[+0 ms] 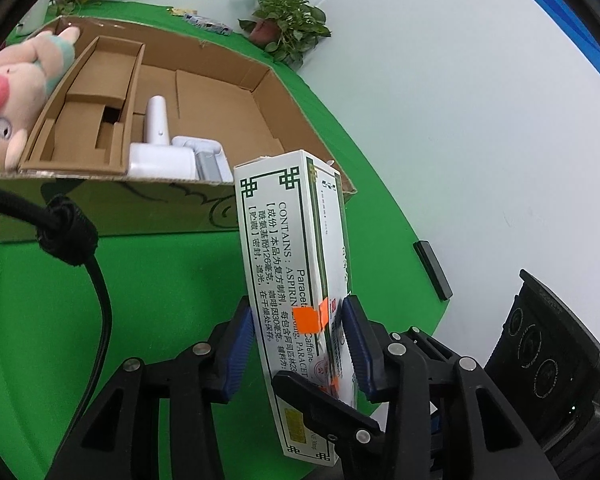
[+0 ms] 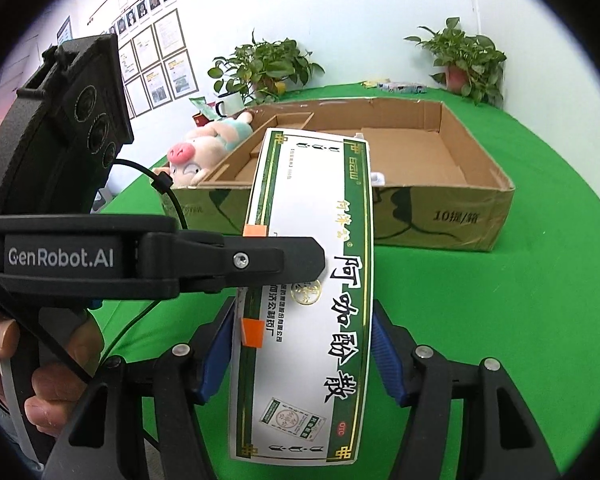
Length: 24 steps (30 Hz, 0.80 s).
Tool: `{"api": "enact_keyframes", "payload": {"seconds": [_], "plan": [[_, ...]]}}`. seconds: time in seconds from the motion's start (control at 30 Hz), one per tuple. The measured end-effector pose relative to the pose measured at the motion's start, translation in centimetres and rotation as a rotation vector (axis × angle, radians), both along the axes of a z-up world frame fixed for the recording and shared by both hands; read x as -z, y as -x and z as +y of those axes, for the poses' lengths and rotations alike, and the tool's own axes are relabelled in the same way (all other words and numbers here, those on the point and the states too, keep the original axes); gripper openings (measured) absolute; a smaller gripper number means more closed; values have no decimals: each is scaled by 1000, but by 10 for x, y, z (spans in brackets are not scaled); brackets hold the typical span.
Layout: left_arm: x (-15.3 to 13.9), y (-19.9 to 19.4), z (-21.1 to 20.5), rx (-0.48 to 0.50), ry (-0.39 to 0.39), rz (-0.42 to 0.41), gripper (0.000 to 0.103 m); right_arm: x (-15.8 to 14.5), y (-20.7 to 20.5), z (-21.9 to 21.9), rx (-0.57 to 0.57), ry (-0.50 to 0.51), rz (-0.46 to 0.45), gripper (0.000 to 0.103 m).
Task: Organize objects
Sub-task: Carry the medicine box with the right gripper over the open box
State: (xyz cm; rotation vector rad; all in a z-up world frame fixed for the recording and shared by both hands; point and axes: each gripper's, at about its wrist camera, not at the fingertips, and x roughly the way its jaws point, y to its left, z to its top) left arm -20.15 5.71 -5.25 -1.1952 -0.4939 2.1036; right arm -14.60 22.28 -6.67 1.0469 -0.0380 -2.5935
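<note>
A long white medicine box [image 1: 284, 248] with green borders and orange tape tabs is held above the green table, in front of a cardboard box [image 1: 300, 128]. My left gripper [image 1: 298, 312] is shut on the medicine box's narrow sides, blue pads [image 1: 240, 344] pressed to it. In the right wrist view the same medicine box [image 2: 316, 208] shows its broad printed face. My right gripper [image 2: 303, 320] is shut across its width. The left gripper's black finger [image 2: 260, 260] crosses that face from the left. The cardboard box [image 2: 440, 216] stands open just beyond.
Inside the cardboard box lie white plastic items [image 1: 160, 156] and a cardboard insert [image 1: 100, 92]. A plush pig [image 2: 204, 144] rests against its left wall. Potted plants [image 2: 268, 68] stand at the table's back. A black bar [image 1: 432, 276] lies at the table edge. A hand [image 2: 4, 360] grips the left tool.
</note>
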Motion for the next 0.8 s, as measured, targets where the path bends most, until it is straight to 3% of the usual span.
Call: {"api": "enact_keyframes", "payload": {"seconds": [0.43,0.8], "plan": [[-35,35,22,11,26,69,41,-25,19,5,30,33,72,61],[-50,71,40,33,32,80,41,-34,46,18,51,58,82,61]]}}
